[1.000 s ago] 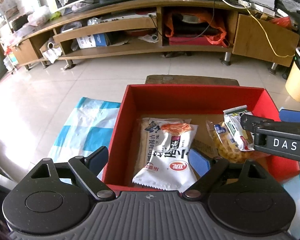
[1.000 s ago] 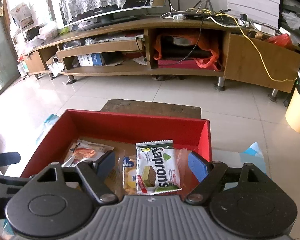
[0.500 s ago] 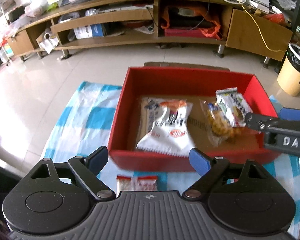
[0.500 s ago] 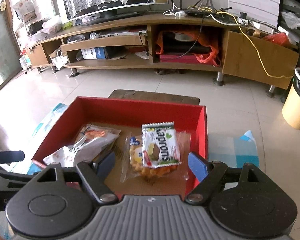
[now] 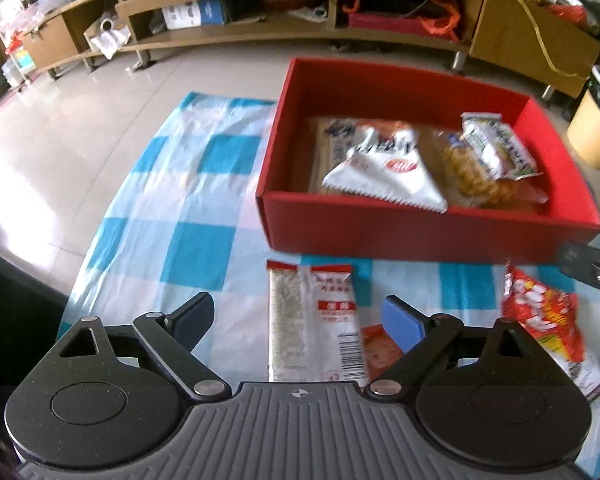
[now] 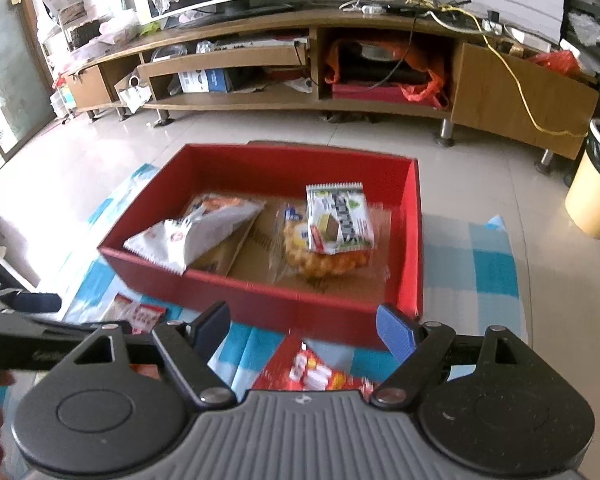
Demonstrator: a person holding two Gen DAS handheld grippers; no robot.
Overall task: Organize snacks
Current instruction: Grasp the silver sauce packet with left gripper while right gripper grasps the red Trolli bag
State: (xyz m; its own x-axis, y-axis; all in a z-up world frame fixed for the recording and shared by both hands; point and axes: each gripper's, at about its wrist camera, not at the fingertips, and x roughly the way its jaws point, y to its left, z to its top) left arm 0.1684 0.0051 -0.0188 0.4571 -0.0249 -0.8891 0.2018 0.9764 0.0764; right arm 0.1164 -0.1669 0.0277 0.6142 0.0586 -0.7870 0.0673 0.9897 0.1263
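Note:
A red box point(image 5: 420, 236) point(image 6: 284, 308) stands on a checked cloth. It holds a white snack bag point(image 5: 384, 176) point(image 6: 192, 236), a bag of yellow puffs point(image 5: 472, 184) point(image 6: 320, 260) and a green-white wafer pack point(image 5: 496, 148) point(image 6: 338, 220) lying on the puffs. My left gripper point(image 5: 298, 316) hovers in front of the box, jaws opening. Below and between its fingers a white-and-red cracker pack point(image 5: 312, 320) lies untouched. My right gripper point(image 6: 304, 324) is open over a red snack bag point(image 6: 312, 372) point(image 5: 544, 320), gripping nothing.
The blue-and-white checked cloth point(image 5: 188, 248) covers a low table. A small orange packet point(image 5: 380, 348) lies beside the cracker pack. Beyond the tiled floor is a long wooden TV stand point(image 6: 300, 60), with a yellow bin point(image 6: 596, 184) at the right.
Both grippers have drawn back from over the box toward its near side. The cracker pack and the red bag on the cloth have come into view. The box's contents lie as before.

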